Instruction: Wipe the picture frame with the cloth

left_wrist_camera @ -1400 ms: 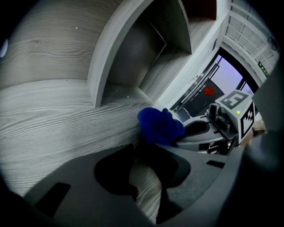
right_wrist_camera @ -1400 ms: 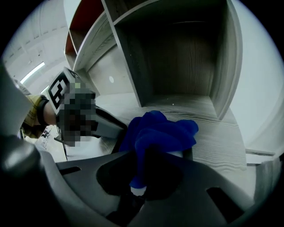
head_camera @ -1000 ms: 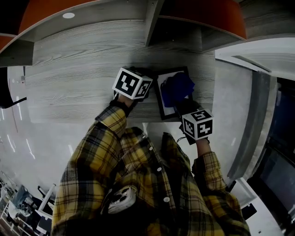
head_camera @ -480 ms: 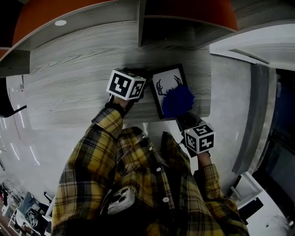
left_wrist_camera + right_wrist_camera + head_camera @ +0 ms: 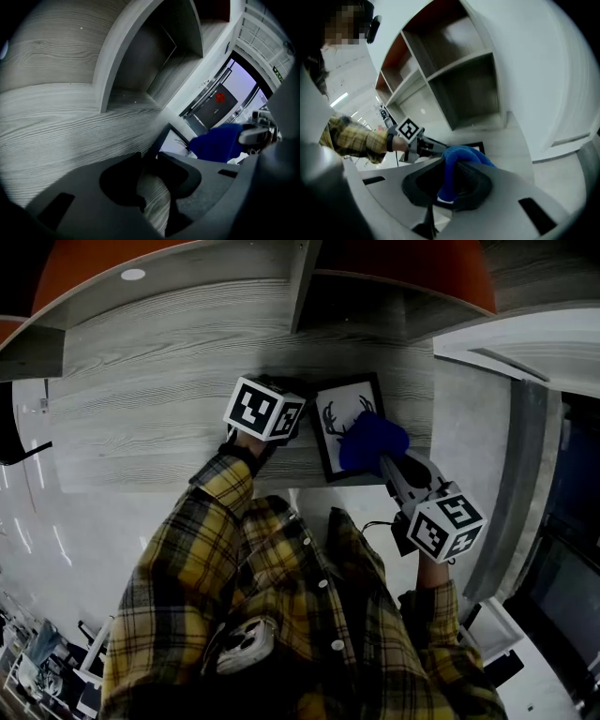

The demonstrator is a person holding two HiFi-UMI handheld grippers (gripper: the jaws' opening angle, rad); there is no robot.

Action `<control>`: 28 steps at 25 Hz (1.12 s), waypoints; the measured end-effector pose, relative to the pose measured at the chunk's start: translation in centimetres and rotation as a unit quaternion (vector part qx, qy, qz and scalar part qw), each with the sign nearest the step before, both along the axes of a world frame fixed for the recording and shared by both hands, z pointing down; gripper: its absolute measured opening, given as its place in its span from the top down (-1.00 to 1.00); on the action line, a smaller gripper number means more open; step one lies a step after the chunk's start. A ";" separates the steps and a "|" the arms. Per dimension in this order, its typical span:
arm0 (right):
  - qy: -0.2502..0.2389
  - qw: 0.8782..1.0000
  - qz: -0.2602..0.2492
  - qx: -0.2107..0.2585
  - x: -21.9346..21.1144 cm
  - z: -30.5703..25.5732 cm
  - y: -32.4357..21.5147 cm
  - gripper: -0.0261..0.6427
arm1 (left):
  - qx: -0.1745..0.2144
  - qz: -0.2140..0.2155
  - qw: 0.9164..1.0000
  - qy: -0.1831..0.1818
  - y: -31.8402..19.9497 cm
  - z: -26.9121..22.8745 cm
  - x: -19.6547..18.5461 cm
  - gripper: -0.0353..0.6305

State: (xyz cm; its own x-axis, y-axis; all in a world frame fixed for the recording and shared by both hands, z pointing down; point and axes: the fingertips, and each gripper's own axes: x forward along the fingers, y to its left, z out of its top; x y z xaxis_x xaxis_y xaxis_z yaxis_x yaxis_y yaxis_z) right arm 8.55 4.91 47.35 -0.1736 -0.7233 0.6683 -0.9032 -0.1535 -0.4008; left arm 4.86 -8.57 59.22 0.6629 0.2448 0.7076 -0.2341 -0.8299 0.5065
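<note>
Frame [image 5: 339, 420] lies at the desk's [image 5: 169, 381] front edge, seemingly mid-wipe. Left gripper [image 5: 146, 158] pinches its left edge; right gripper [image 5: 450, 168] pinches the cloth [image 5: 373, 441] on its right side. Next, likely a sweep across.

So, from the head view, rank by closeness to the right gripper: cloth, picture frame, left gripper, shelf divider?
1. Cloth, held in the right gripper.
2. Picture frame, under the cloth.
3. Left gripper, beside the frame's left edge.
4. Shelf divider, at the back.
</note>
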 end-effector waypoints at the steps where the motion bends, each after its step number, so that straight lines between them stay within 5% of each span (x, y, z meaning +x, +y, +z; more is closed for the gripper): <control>1: 0.007 1.000 0.004 0.020 0.8 -1.1 -1.3 0.78 | 0.000 0.000 1.000 0.000 0.0 0.0 0.0 0.56; 7: 0.036 0.996 0.026 0.075 4.7 -1.9 -7.9 0.78 | 0.002 0.003 1.000 0.001 0.0 0.0 -0.1 0.56; 15: 0.041 0.998 0.038 -0.038 6.8 9.1 -8.5 0.78 | 0.008 0.002 1.000 0.003 0.0 -0.1 -0.1 0.56; 22: 0.080 0.995 -0.002 -0.064 6.2 10.2 -7.0 0.78 | 0.007 0.001 1.000 0.000 0.0 0.0 -0.2 0.56; 28: 0.063 0.995 0.010 -0.075 5.2 10.2 -3.0 0.78 | 0.007 0.002 1.000 0.002 -0.1 0.0 0.0 0.56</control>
State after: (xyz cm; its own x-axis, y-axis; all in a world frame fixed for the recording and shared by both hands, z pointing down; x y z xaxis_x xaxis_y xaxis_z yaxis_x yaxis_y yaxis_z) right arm 13.72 1.94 57.52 -0.0681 -0.6168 0.7841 -0.9408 -0.2220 -0.2563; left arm 4.84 -8.65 59.20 0.6650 0.2366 0.7084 -0.2291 -0.8381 0.4950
